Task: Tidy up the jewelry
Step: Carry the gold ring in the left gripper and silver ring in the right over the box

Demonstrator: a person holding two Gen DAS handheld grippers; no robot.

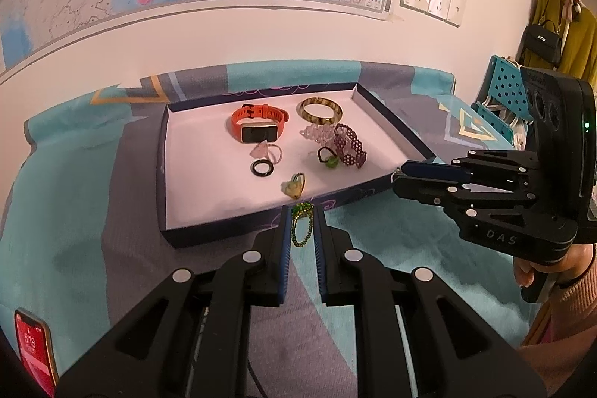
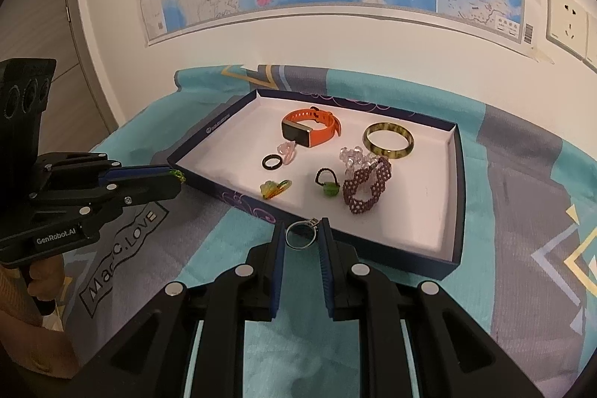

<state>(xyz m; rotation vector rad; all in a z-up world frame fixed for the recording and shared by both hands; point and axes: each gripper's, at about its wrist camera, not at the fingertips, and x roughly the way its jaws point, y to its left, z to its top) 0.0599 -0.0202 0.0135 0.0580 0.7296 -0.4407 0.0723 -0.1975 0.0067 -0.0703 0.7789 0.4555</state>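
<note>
Green bead ring (image 1: 301,224) upright, long axis vertical, in left tool (image 1: 302,211).

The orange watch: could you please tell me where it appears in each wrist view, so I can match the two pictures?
Left wrist: orange watch lies in the tray's far half, centre of frame, left of the bangle.
Right wrist: orange watch lies in the tray's far part, centre of frame, left of the bangle.
Shared landmark: the bangle.

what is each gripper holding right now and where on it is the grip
The left gripper pinches a green beaded ring at its top, the band hanging between the jaws. The right gripper clamps a silver ring across the sides of its band.
</note>
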